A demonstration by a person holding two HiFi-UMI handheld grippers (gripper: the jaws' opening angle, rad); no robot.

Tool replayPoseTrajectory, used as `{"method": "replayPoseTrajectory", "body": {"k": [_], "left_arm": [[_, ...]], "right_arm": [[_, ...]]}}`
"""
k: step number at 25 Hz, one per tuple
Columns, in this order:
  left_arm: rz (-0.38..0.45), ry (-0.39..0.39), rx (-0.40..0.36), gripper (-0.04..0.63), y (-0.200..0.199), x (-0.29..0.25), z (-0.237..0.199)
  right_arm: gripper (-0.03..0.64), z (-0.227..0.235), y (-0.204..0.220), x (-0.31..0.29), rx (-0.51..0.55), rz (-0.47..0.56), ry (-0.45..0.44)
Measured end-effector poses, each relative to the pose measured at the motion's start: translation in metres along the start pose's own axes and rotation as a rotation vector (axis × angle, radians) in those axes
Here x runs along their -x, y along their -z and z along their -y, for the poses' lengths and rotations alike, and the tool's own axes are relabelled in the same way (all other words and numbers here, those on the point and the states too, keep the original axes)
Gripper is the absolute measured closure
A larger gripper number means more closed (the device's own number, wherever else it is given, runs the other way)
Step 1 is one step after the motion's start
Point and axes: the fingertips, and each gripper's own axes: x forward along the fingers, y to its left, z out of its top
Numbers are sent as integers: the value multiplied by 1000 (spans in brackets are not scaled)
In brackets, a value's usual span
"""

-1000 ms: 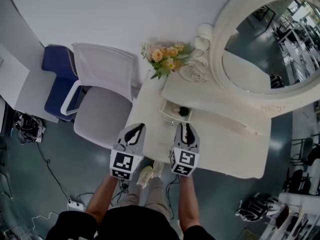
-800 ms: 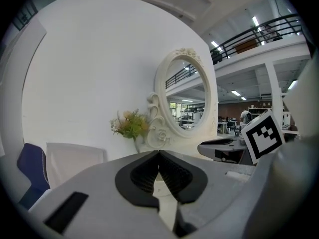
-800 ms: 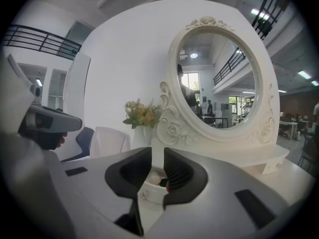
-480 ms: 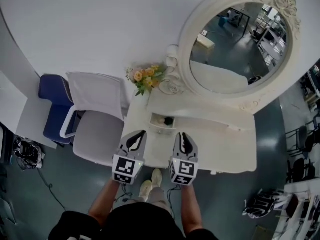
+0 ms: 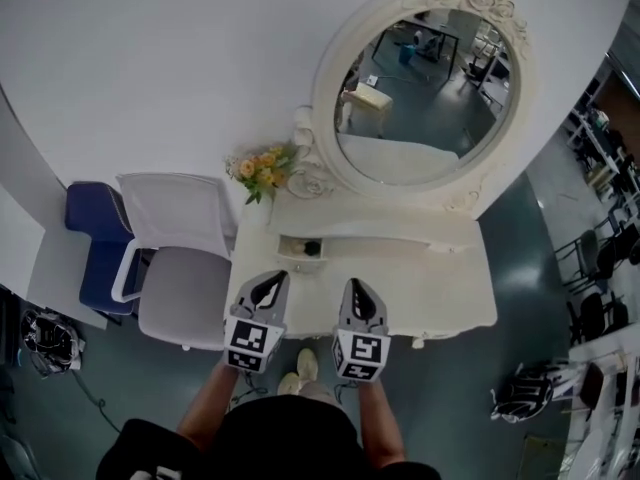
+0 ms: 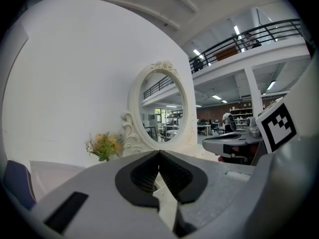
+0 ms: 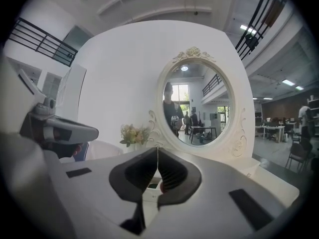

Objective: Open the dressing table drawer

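The white dressing table (image 5: 440, 288) stands against the wall under an oval mirror (image 5: 420, 98). Its small drawer (image 5: 296, 251) at the top left is pulled out, with a dark object (image 5: 313, 248) inside. Both grippers hover side by side over the table's front edge, short of the drawer and touching nothing. My left gripper (image 5: 268, 286) (image 6: 159, 151) has its tips together and holds nothing. My right gripper (image 5: 355, 290) (image 7: 157, 148) is closing, its tips meeting on nothing. Part of the drawer (image 7: 151, 188) shows through its jaw hollow.
A bunch of yellow flowers (image 5: 258, 171) (image 7: 132, 133) stands at the table's back left corner. A white chair (image 5: 180, 268) and a blue chair (image 5: 90, 248) are left of the table. The person's feet (image 5: 298, 368) are at the table front.
Both grippers have risen and drawn back from the open drawer. The right gripper's jaws went from apart to together. The head view has tipped up and takes in the whole mirror.
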Motion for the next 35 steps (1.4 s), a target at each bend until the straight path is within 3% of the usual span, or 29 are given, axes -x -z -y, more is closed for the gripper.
{"method": "replayPoseTrajectory", "body": {"k": [10, 35], "left_arm": [[4, 37, -16, 592, -5, 5, 25], [4, 37, -23, 592, -6, 7, 25]], "right_arm": [[618, 9, -10, 23, 17, 24, 15], [618, 8, -12, 25, 3, 32, -2]]}}
